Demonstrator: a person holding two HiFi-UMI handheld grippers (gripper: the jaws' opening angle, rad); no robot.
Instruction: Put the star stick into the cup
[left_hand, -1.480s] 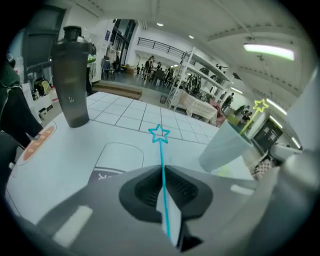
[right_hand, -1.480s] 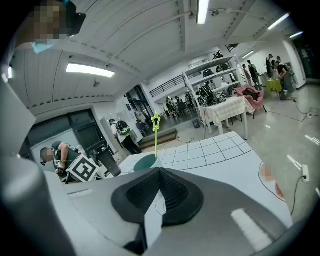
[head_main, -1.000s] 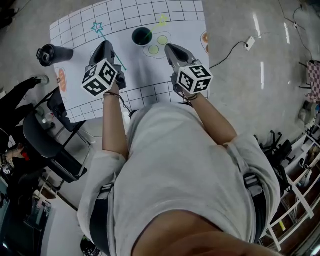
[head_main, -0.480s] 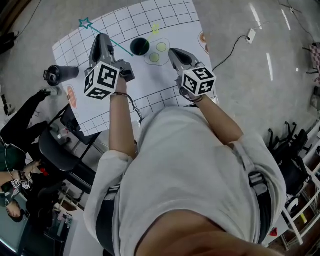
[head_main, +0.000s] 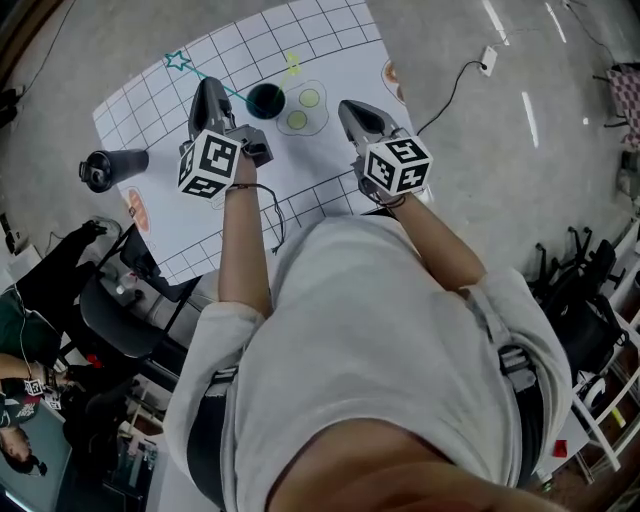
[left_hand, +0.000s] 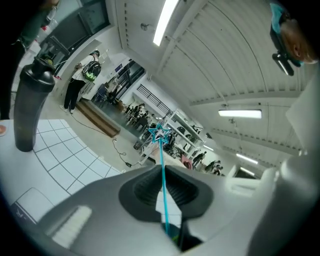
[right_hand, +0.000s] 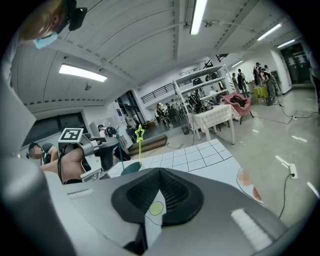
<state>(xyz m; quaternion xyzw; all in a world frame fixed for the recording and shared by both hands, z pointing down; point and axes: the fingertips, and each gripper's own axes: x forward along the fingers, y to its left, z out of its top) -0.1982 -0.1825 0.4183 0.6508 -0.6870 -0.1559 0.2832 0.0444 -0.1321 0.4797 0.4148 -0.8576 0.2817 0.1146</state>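
Holding: the left gripper (left_hand: 162, 172) is clamped on the teal star stick (left_hand: 161, 152), its pads closed on the shaft partway down. The star end pokes out ahead of the jaws, away from the person.
Change: a second ago the stick's lower end trailed back beside this gripper, well clear of the cup (head_main: 265, 100). Half a second ago it had swung round toward the cup, and now it reaches the rim.
Cup's place: just right of the left gripper's tips, between the two grippers, upright on the gridded mat (head_main: 330, 40).
Lower end: at the cup's mouth. In the right gripper view it seems to dip inside, but I cannot tell how deep.
Other hand: the right gripper (right_hand: 160, 172) has its jaws pressed together with nothing in them, and hangs to the cup's right, apart from it.
Other stick: a yellow star stick (right_hand: 140, 134) rises beyond both grippers, inside or behind the cup; I cannot tell which.
Meaning: the insertion looks nearly done. What remains, I judge, is lowering a little and letting go.
Risk: the thin shaft may tip the cup or lean out on release.
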